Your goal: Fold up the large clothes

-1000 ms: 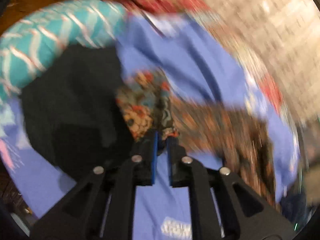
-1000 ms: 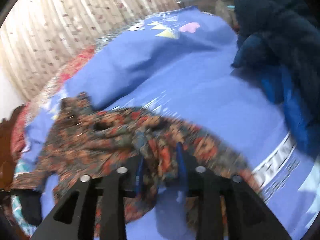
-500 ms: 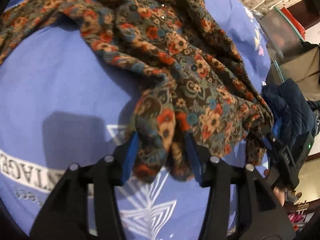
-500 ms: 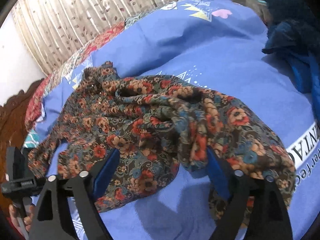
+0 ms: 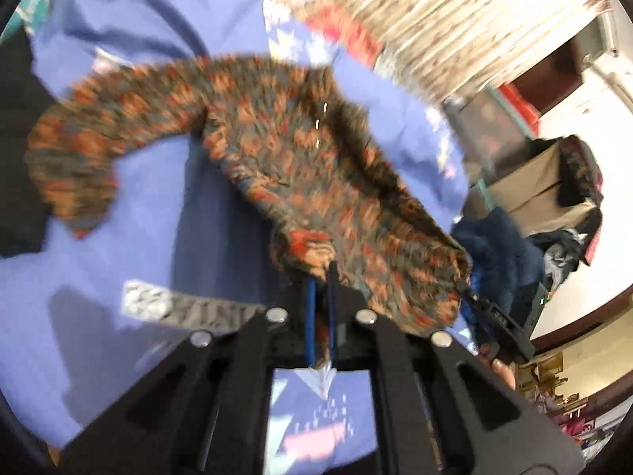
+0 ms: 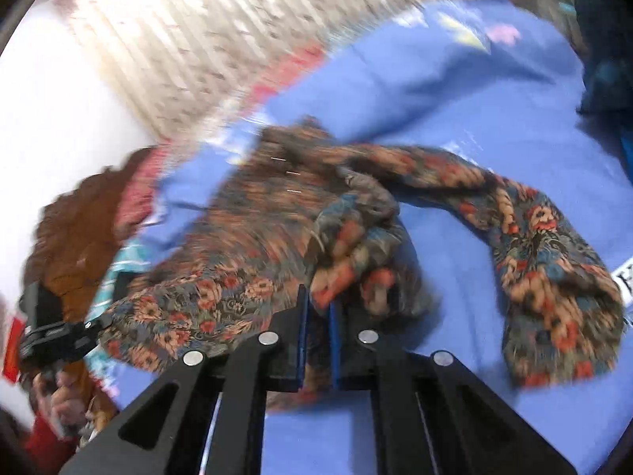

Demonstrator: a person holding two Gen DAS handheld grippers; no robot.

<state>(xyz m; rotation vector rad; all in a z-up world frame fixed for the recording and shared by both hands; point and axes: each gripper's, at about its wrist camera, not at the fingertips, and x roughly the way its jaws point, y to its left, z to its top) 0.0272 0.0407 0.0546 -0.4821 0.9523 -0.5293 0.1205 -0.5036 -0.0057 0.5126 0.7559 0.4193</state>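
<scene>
Left gripper (image 5: 321, 273) and right gripper (image 6: 316, 301) both clamped on the dress (image 5: 300, 158) hem, lifted over the bedsheet (image 5: 138, 206). Sleeve trails at 9 o'clock. Risk: thin pinch slips mid-swing, sleeve bunches underneath.

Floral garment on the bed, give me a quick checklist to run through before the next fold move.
1. Left gripper pinching the floral garment: ok, jaws nearly closed on fabric.
2. Right gripper pinching it too: ok.
3. Garment spread flat: not ok, bunched by the right gripper, one sleeve trailing aside.
4. Sharp view: not ok, both views motion-blurred.
5. Blue bedsheet free of clutter where the fold lands: cannot tell, dark blue clothes lie at its edge.
</scene>
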